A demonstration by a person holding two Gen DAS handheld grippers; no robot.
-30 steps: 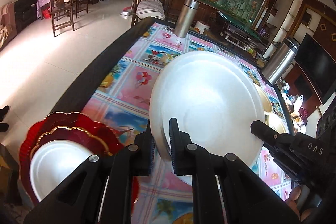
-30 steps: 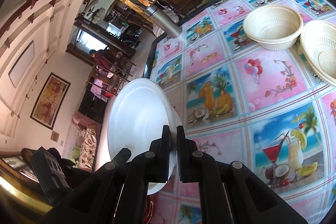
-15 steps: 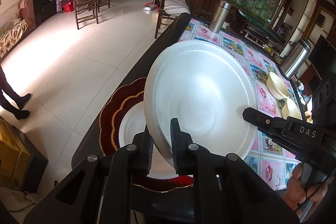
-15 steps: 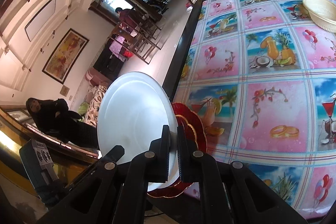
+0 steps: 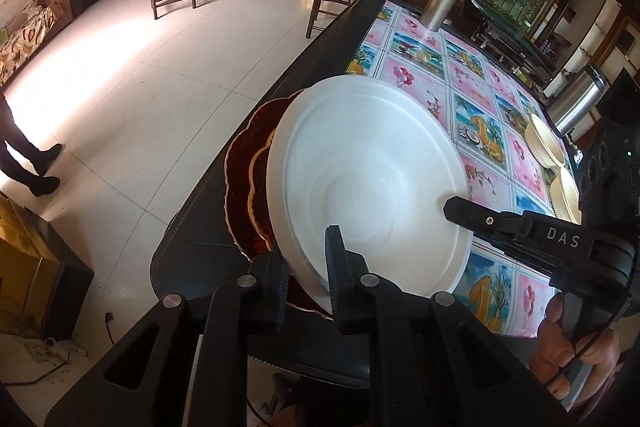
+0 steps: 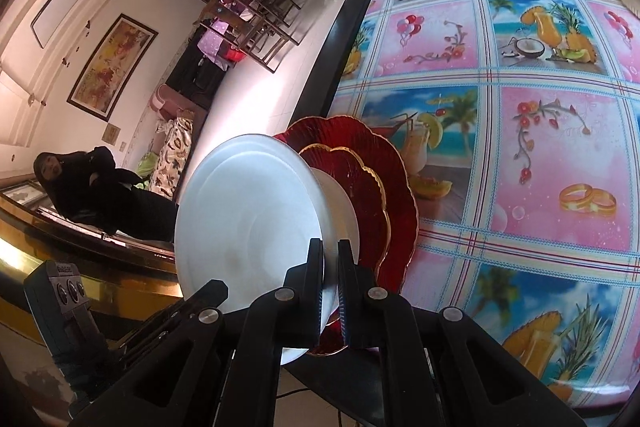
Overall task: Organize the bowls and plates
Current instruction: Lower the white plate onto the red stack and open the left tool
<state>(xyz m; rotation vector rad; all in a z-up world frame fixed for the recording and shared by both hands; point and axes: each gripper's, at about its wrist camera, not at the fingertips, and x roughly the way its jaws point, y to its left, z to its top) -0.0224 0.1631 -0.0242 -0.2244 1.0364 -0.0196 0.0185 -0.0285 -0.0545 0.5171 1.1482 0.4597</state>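
white plate [image 5: 368, 183] gripped by both tools at once, tilted, hanging over a stack at the table's near corner. left gripper [image 5: 306, 267] is clamped on the plate's rim at its 6 o'clock edge in the left wrist view – one finger under, one on top. right gripper [image 6: 330, 279] is pinched tight on the rim too, seen in its own view at the plate's 5 o'clock side; in the left view the same tool reaches in from 3 o'clock, its tip lying on the plate's surface, with the person's hand [image 5: 576, 351] wrapped round its handle at 4 o'clock.

below the held plate: large red plate [image 6: 396, 183] with gold scalloped edge, a smaller red plate [image 6: 360, 183] on it, and a second white plate [image 6: 340, 203] on top of that (only a sliver shows). held plate sits just above this one – cannot tell if they touch.

table [image 5: 224, 211] has a dark rim and a pink-and-blue pictured cloth [image 6: 520, 107]. two cream bowls [image 5: 544, 143] stand well apart at 2 o'clock in the left view, a steel flask [image 5: 440, 3] at 1 o'clock. a person in dark clothes [image 6: 100, 195] stands off the table at 9 o'clock in the right view.
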